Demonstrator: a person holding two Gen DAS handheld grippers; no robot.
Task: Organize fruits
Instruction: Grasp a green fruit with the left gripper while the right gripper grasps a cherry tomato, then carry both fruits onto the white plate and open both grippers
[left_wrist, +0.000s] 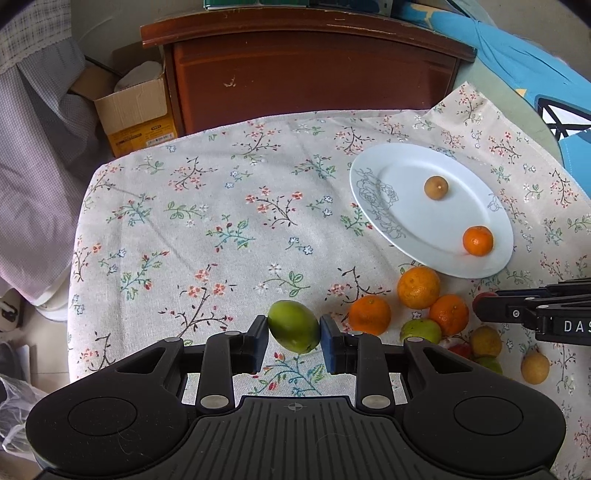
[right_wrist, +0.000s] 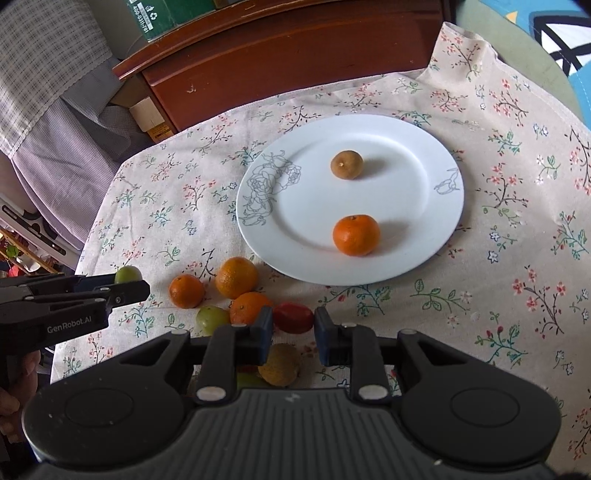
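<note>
The cloth (right_wrist: 498, 280) is beige, printed with dark twigs, pink and white blossoms and green leaves. The plate (right_wrist: 295, 236) is white with a grey line-drawn rose at its 9 o'clock rim and a small grey sketch at 3 o'clock. On it lie a brown fruit (right_wrist: 346, 165) and an orange mandarin (right_wrist: 356, 235). At the plate's 7 o'clock lie three orange mandarins (right_wrist: 236, 277). The green fruit (left_wrist: 293, 326) sits between blue pads (left_wrist: 330, 345) on black fingers. The red fruit (right_wrist: 293, 316) lies between like blue pads. The cabinet (left_wrist: 306, 74) is reddish-brown.

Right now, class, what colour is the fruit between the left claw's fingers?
Green, best seen in the left wrist view.
</note>
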